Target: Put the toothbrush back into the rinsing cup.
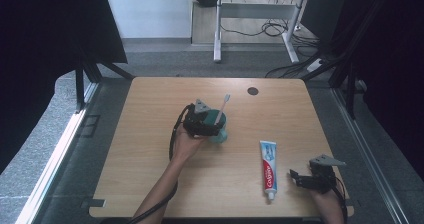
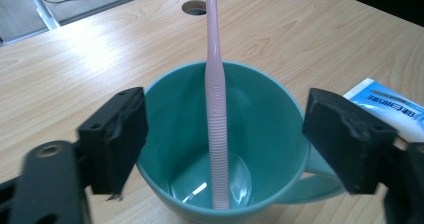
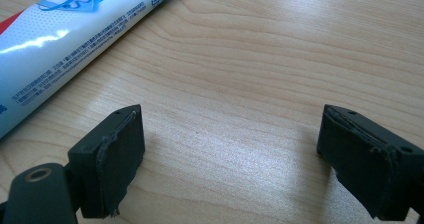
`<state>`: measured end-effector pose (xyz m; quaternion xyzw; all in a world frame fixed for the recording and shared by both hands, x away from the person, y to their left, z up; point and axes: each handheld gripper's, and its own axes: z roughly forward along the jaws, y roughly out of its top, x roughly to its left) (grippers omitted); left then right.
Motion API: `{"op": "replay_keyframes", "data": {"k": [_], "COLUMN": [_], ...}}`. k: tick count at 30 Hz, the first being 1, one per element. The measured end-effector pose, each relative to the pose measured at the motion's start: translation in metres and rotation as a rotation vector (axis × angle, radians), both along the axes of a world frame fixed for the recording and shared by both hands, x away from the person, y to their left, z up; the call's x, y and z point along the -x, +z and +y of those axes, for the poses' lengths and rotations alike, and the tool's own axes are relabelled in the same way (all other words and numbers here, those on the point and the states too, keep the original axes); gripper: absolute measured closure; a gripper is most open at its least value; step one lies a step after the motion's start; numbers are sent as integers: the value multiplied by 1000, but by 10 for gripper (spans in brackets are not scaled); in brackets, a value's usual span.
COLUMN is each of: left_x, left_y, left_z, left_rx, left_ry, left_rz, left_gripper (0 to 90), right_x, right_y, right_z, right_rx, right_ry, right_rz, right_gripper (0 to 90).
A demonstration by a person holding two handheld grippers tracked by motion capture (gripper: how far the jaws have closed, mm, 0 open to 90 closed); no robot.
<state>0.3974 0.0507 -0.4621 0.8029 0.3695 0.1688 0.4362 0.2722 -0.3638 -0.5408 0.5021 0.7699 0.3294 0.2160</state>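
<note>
My left claw (image 2: 225, 144) stood spread, one jaw at nine o'clock and the other at three o'clock of the mug (image 2: 225, 149), both outside its rim and neither touching it as far as I could tell. The brush (image 2: 216, 109) leaned in the mug, foot on the bottom at six o'clock, head rising toward twelve. The mug's handle (image 2: 320, 184) stuck out at about four o'clock, just under the three-o'clock jaw.

I judged the step to be taking hold of the mug, or of the brush inside it. For the mug I would have lowered the claw until the pads sat below the rim, kept the three-o'clock jaw off the handle, and squeezed slowly so the mug did not skid or tip the brush out. For the brush I would have centred on its shaft first.

From above, the mug (image 1: 219, 126) sat near the tabletop (image 1: 150, 134) centre. My right claw (image 3: 230, 154) was released too, holding nothing, resting low over bare wood with the tube (image 3: 65, 39) at its ten o'clock. From above, that claw (image 1: 300, 178) lay at about three o'clock of the tube (image 1: 268, 168), just beside it.
</note>
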Motion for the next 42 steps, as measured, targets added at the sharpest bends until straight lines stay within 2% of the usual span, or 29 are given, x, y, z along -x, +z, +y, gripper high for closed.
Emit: {"op": "replay_keyframes", "data": {"k": [16,28,42], "left_x": [11,22,37], "left_y": [9,13,12], "left_z": [11,25,46], "left_rx": [-6,-18,-60], "left_ry": [-20,-24,-30], "left_rz": [30,15,-9], "left_gripper": [2,0,0], "right_x": [0,0,0], "right_y": [0,0,0], "right_z": [0,0,0], "right_rx": [0,0,0], "right_ry": [0,0,0], "right_rz": [0,0,0], "right_gripper": [112,112,113]}}
